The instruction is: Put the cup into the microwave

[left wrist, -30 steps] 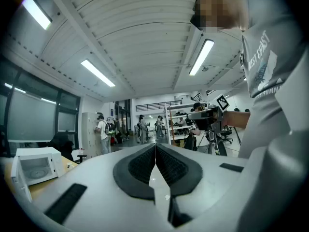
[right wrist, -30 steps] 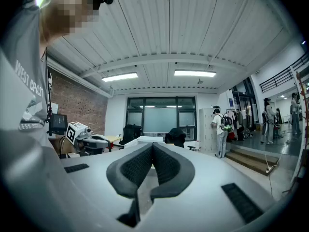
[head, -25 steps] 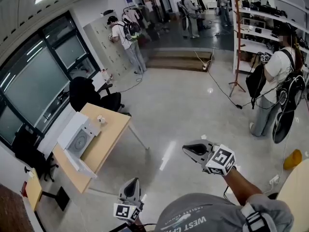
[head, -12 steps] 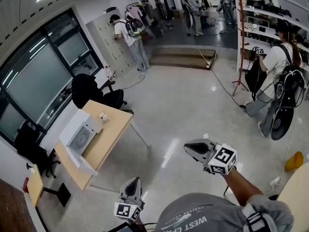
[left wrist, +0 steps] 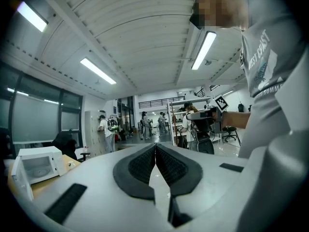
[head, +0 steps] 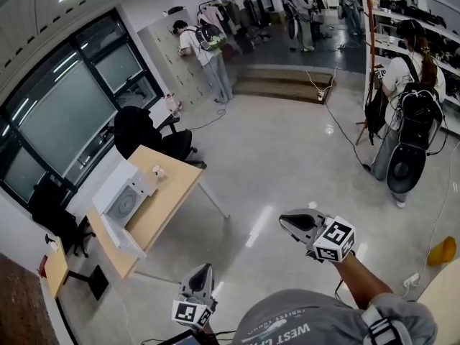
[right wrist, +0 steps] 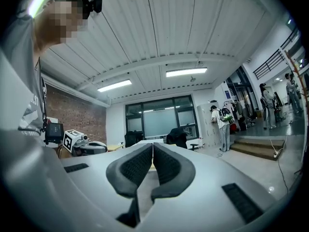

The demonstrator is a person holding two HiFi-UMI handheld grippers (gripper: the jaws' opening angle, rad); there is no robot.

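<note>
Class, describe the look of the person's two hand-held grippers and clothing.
Both the left hand-held gripper and right hand-held gripper are pale grey, tapering, with black ribbed pads. Each carries a white cube with black square markers. The T-shirt is grey, short-sleeved, with pale lettering.

The microwave [head: 121, 205] is showing plain white, and the cup [head: 157, 171] is looking whitish, on a table [head: 176, 189] glowing pale wood. The left gripper [head: 204, 267] and right gripper [head: 282, 220] are wearing light grey shells, black textured pads and black-and-white square markers.
</note>
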